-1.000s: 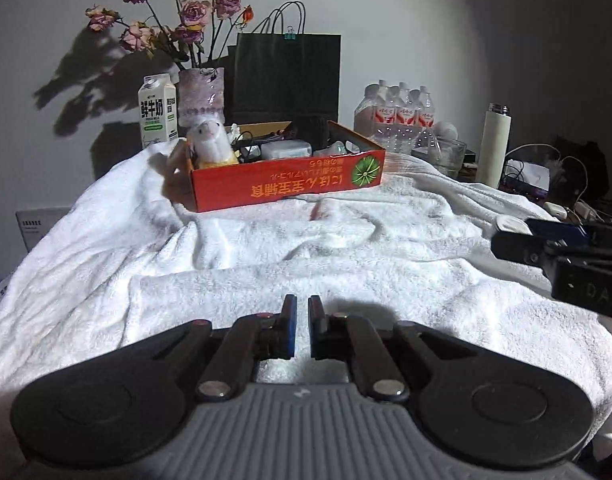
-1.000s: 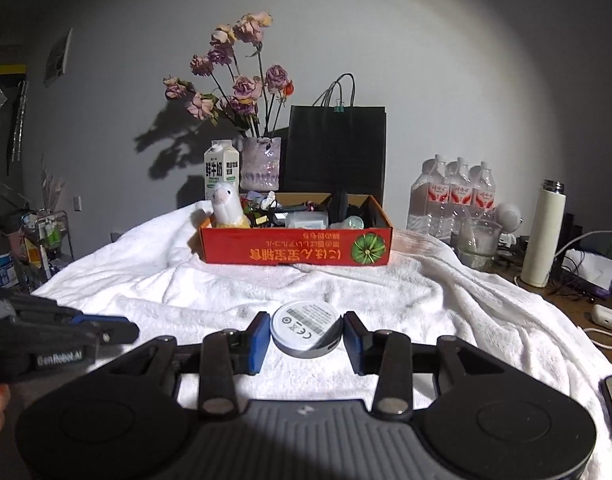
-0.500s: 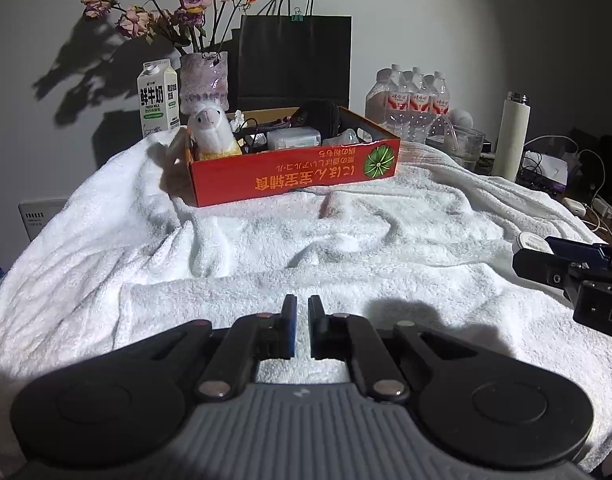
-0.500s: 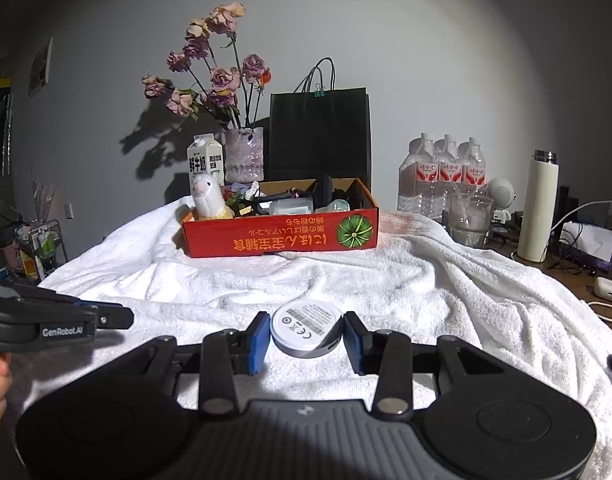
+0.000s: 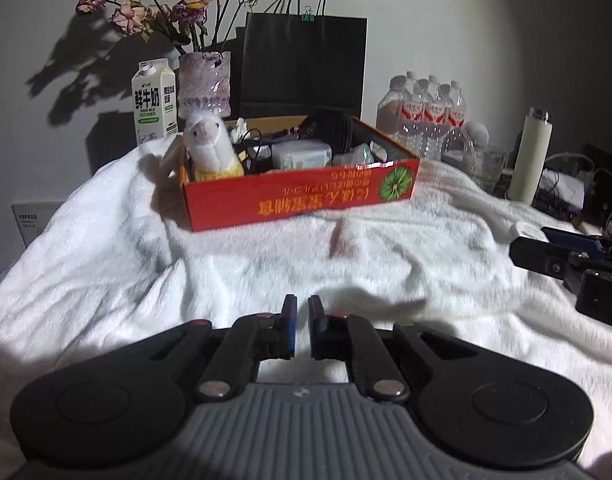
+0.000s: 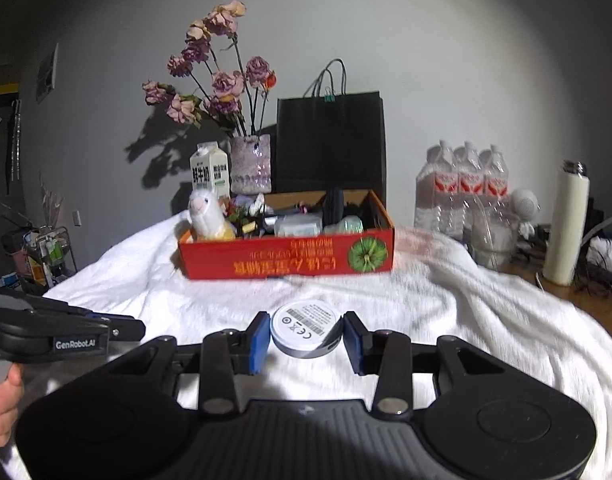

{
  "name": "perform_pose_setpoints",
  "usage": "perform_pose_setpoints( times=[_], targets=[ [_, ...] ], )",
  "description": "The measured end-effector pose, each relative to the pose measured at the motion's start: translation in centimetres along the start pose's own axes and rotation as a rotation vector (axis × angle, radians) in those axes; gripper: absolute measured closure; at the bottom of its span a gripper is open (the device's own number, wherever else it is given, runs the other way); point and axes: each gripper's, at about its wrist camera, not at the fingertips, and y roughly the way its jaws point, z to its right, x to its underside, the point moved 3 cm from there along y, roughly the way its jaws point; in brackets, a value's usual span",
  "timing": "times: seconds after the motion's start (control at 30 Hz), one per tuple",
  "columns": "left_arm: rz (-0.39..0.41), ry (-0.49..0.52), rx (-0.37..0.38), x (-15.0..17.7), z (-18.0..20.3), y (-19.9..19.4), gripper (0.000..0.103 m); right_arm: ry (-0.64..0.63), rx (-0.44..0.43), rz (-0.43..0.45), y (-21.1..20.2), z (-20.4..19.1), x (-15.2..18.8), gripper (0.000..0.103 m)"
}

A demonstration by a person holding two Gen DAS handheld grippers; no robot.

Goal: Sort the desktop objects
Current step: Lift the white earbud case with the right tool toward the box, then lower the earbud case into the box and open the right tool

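A round white puck-shaped device (image 6: 306, 327) with a printed label sits between the blue pads of my right gripper (image 6: 306, 338), which is shut on it above the white towel (image 6: 445, 312). My left gripper (image 5: 302, 330) is shut with nothing between its fingers, low over the towel (image 5: 266, 264). Ahead stands a red cardboard box (image 5: 302, 196) (image 6: 290, 258) holding a white plush alpaca (image 5: 210, 146) (image 6: 206, 214) and several small items. The right gripper's fingertips (image 5: 545, 254) show at the right edge of the left wrist view. At the left of the right wrist view the left gripper (image 6: 66, 330) appears, held by a hand (image 6: 2, 412).
Behind the box stand a milk carton (image 5: 154, 106), a vase of dried roses (image 5: 204, 78) and a black paper bag (image 5: 304, 64). To the right are water bottles (image 6: 461, 188), a glass jug (image 6: 491, 232), a white flask (image 6: 567, 224) and cables on a wooden desk.
Both grippers have moved toward the red box, which looks larger and nearer in both views. The right gripper still holds the round device; the left stays shut.
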Motion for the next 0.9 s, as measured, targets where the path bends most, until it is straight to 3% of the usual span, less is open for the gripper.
perform_pose_setpoints(
  times=[0.33,0.5,0.67,0.83,0.87,0.9],
  targets=[
    [0.065,-0.017,0.072,-9.4,-0.3,6.2,0.096,-0.026,-0.066,0.024,8.4,3.3,-9.6,0.065],
    [0.014,-0.060,0.094,-13.5,-0.6,11.6,0.096,-0.008,-0.059,-0.081,16.9,5.7,-13.5,0.065],
    [-0.033,-0.060,0.072,-14.9,-1.0,15.6,0.096,0.008,-0.021,-0.259,24.6,7.4,-13.2,0.064],
    [-0.083,-0.078,0.060,-14.9,-1.9,18.4,0.095,0.033,0.027,-0.371,28.8,7.7,-11.7,0.059],
    [-0.088,-0.081,0.052,-14.7,-2.1,18.7,0.089,0.032,0.042,-0.393,29.3,7.6,-11.3,0.055],
    [-0.096,-0.083,0.045,-14.7,-2.3,19.0,0.075,0.036,0.051,-0.405,29.6,7.6,-11.0,0.054]
  ],
)
